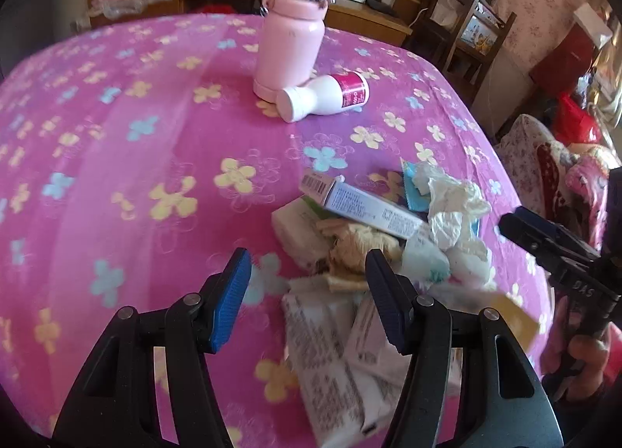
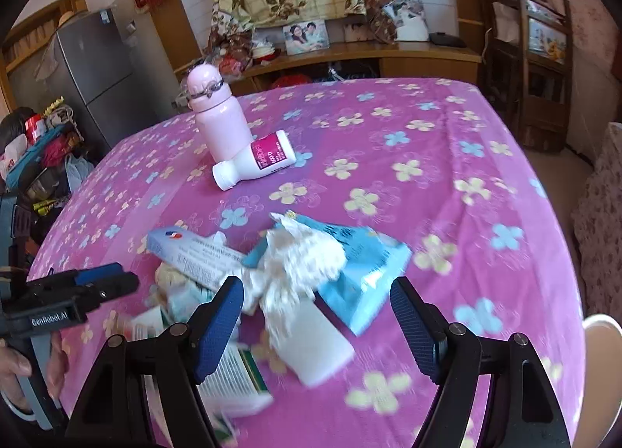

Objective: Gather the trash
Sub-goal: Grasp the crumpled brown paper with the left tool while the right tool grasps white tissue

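Observation:
A pile of trash lies on the pink flowered tablecloth [image 1: 116,137]: a long white-and-blue carton [image 1: 361,207], crumpled white tissue [image 1: 451,207], a blue packet [image 2: 369,257] and printed boxes [image 1: 330,366]. The carton [image 2: 198,253] and tissue [image 2: 307,253] show in the right wrist view too. My left gripper [image 1: 307,273] is open and empty just above the near edge of the pile. My right gripper [image 2: 317,292] is open and empty over the tissue and the blue packet. Each gripper appears in the other's view, at the side of the pile [image 1: 544,242] [image 2: 105,284].
A pink flask [image 1: 291,32] stands at the far side of the table, with a white pill bottle [image 1: 326,96] lying on its side against it. Wooden chairs [image 2: 532,59] stand to the right, a shelf with photos [image 2: 307,35] behind, a grey fridge [image 2: 89,70] at left.

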Demonstrator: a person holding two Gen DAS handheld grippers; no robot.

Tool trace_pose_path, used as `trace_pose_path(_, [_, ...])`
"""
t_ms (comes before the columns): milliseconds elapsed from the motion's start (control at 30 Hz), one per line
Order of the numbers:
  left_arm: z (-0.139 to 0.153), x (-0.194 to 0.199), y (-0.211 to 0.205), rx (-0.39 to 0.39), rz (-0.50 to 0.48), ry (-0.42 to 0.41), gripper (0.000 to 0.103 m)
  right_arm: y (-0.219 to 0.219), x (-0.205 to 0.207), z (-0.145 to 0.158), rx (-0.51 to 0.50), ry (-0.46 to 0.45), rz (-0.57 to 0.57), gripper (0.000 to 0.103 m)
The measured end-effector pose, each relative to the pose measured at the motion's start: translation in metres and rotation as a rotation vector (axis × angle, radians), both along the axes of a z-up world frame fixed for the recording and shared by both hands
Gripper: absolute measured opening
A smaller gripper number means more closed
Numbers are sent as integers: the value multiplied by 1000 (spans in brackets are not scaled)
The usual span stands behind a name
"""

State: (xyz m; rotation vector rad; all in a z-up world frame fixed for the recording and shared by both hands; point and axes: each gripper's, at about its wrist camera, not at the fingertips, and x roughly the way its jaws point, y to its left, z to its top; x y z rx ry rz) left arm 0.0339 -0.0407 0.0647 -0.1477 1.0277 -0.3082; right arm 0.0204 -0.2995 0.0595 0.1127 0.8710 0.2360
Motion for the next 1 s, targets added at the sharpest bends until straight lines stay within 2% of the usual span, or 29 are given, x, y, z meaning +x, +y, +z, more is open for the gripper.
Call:
trace_pose_path(167, [-14,16,-17,-19,-53,26,60,13,22,-12,-14,27,42,76])
trace_pose_path(200, [-16,17,-21,-16,-66,24,60,15,25,-15,-13,29,51,71])
trace_pose_path(233, [-17,18,-24,-11,-76,20,59,17,27,-17,-11,30,64,60])
trace_pose_path(267, [-18,19,-26,-6,-82,18,59,19,28,-20,-15,34,73,54])
trace_pose_path(300, [-19,19,-29,-2,-85,15,55,22,30,-23,-25,35,84,42])
trace_pose_path(333, [-20,20,-30,-7,-89,14,49,23,29,-24,-30,30,87,33])
trace_pose_path(367, [-21,19,-31,-16,-100,18,31,22,26,-24,-27,22,87,29])
trace_pose_path(400, [-20,18,-32,-35,-117,26,21,21,23,-22,-14,12,83,24])
trace_pose_path(433, [-19,18,-32,-45,-121,28,21,19,21,-20,-1,4,80,14])
trace_pose_path(467, [-17,16,-31,-50,-121,23,20,17,17,-16,15,-7,79,11])
trace_pose_path(733, [29,-10,-6,-53,-85,-70,18,4,-24,26,74,-115,72,8])
trace_pose_path(1000, [84,-43,-2,-87,-72,-158,18,-13,-70,47,88,-148,58,8])
